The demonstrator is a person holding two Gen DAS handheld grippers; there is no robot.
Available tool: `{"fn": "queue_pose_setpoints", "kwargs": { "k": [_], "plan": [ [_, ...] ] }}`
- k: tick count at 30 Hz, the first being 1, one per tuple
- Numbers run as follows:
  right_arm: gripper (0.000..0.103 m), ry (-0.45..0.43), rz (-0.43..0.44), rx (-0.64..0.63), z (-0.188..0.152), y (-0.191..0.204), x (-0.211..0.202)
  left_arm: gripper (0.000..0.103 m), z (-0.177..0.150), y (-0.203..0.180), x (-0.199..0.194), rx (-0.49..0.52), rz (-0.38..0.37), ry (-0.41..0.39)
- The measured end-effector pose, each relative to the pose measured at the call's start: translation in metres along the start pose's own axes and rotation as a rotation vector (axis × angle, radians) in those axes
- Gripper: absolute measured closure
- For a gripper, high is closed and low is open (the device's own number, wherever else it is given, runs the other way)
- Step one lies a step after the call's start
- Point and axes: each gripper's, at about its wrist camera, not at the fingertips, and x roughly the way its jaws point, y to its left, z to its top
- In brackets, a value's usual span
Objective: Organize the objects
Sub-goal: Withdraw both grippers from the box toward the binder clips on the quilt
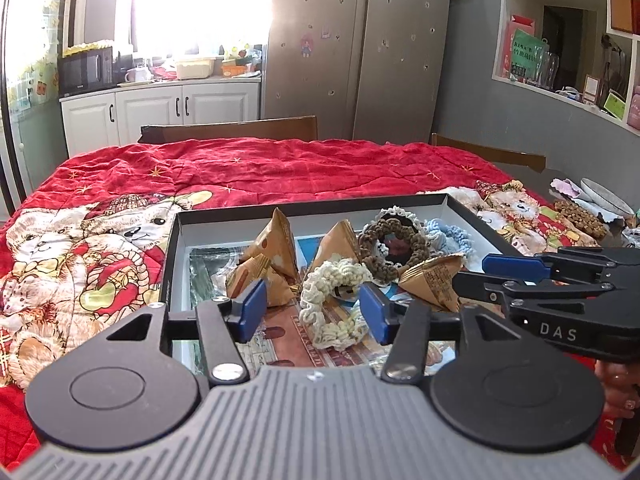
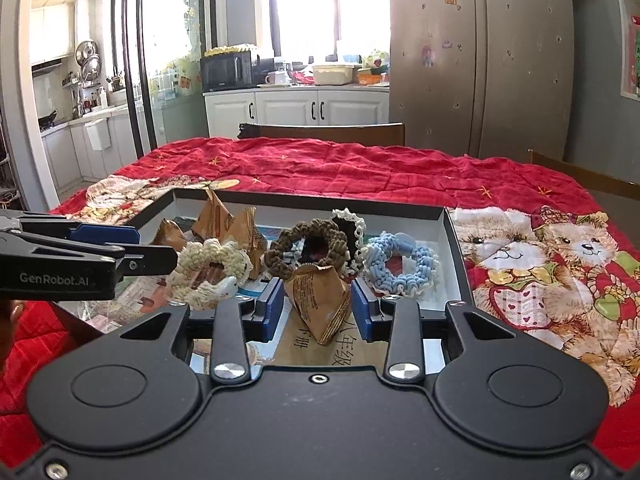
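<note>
An open black box [image 1: 312,202] [image 2: 320,200] with white walls sits on the red bear-print quilt [image 1: 240,164]. It holds several brown paper pyramid packets [image 1: 276,248] and crochet scrunchies: brown [image 2: 306,250], light blue [image 2: 400,268] and black-and-white [image 2: 352,228]. My left gripper [image 1: 312,312] [image 2: 156,246] is open over the box's near left part. A cream scrunchie [image 1: 332,304] lies between its blue pads, clear of the left pad. My right gripper [image 2: 319,312] [image 1: 476,272] is shut on a paper packet [image 2: 320,300] [image 1: 432,284], which is tilted point down over printed paper in the box.
Two wooden chair backs [image 1: 228,128] [image 1: 488,152] stand behind the table. White dishes and a brown beaded mat [image 1: 580,216] lie past the quilt's right edge. A person's hand [image 1: 620,392] holds the right gripper. White cabinets and a steel fridge stand farther back.
</note>
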Motion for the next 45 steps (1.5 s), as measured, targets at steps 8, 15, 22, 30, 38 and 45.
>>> {"fn": "queue_pose_setpoints", "kwargs": {
  "k": [8, 15, 22, 30, 38, 45],
  "plan": [
    [0.065, -0.024, 0.005, -0.006, 0.004, 0.003, -0.015, 0.027, 0.004, -0.002, -0.014, 0.01, 0.003, -0.031],
    [0.063, -0.048, 0.009, -0.004, 0.007, 0.002, -0.033, 0.024, 0.007, -0.001, -0.028, 0.014, 0.01, -0.055],
    [0.061, -0.076, 0.017, -0.013, 0.009, 0.005, -0.053, 0.022, 0.01, -0.001, -0.042, 0.019, 0.008, -0.081],
    [0.059, -0.099, 0.02, -0.021, 0.007, 0.004, -0.078, 0.018, 0.01, -0.003, -0.059, 0.032, 0.004, -0.109],
    [0.058, -0.111, 0.016, -0.027, 0.001, 0.001, -0.102, 0.017, 0.007, -0.003, -0.073, 0.04, -0.006, -0.124],
    [0.056, -0.115, 0.016, -0.033, -0.003, -0.002, -0.119, 0.016, 0.004, -0.003, -0.086, 0.05, -0.014, -0.133]
  ]
}}
